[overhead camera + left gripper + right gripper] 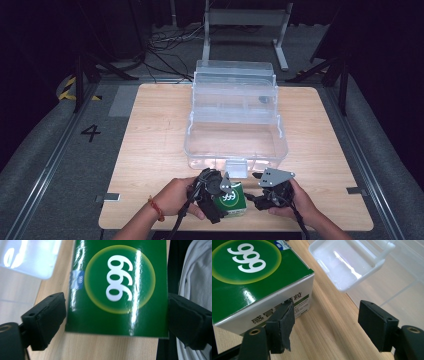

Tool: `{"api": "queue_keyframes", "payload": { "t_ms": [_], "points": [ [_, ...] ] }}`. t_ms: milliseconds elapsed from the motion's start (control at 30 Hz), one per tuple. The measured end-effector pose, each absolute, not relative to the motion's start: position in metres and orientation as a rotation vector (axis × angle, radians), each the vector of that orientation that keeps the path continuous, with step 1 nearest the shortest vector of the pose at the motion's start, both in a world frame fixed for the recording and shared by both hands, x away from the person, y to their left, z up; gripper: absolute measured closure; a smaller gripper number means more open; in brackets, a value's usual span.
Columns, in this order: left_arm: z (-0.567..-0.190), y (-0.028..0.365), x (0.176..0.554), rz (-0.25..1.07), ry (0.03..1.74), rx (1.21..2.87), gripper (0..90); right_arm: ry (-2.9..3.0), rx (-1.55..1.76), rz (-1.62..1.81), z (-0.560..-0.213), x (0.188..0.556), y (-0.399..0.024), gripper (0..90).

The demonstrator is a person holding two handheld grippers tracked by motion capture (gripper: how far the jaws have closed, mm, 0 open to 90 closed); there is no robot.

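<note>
A green box (234, 201) with a white "999" in a yellow ring on its top (117, 280) lies on the wooden table (150, 150) near its front edge. My left gripper (222, 195) reaches over it from the left. Its black jaws stand open astride the box (116, 305), one close along each side. The box's white side with dark print (274, 307) rests on the wood. My right gripper (256, 187) hovers just right of the box, open with only bare table between its jaws (325, 315); its left fingertip (284, 322) is near the box's corner.
A clear plastic case (235, 155) with its lid raised stands mid-table, and its front latch tab (352, 265) juts toward the box. A metal stand (245, 20) and cables lie beyond the far edge. A grey sleeve (197, 270) shows beside the box.
</note>
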State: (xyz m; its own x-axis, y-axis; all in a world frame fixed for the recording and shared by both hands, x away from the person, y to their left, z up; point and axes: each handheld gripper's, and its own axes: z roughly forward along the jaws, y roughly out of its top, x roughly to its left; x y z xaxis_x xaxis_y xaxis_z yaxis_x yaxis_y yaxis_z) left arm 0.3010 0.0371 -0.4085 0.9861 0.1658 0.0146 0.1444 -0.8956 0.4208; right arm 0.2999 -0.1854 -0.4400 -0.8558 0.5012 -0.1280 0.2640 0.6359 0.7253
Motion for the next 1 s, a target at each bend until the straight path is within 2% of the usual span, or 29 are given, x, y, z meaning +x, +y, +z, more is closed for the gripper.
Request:
{"api": "queue_keyframes", "payload": {
  "t_ms": [67,500,600,967,1000],
  "points": [
    [-0.411,0.031,0.302,0.060,0.207,2.729,12.0,2.546,0.603,1.056,-0.439,0.300,-0.184,30.0],
    [-0.422,0.022,0.305,0.053,0.155,2.822,11.9,2.547,0.601,1.109,-0.438,0.301,-0.182,28.5],
    [-0.424,0.019,0.302,0.088,0.131,2.850,11.9,2.509,0.628,1.150,-0.430,0.301,-0.193,28.0],
    [-0.428,0.025,0.304,0.057,0.131,2.837,13.5,2.254,0.810,1.172,-0.381,0.320,-0.257,29.1],
    [-0.428,0.026,0.304,0.054,0.129,2.834,13.8,2.215,0.882,1.158,-0.377,0.333,-0.271,33.3]
  ]
}}
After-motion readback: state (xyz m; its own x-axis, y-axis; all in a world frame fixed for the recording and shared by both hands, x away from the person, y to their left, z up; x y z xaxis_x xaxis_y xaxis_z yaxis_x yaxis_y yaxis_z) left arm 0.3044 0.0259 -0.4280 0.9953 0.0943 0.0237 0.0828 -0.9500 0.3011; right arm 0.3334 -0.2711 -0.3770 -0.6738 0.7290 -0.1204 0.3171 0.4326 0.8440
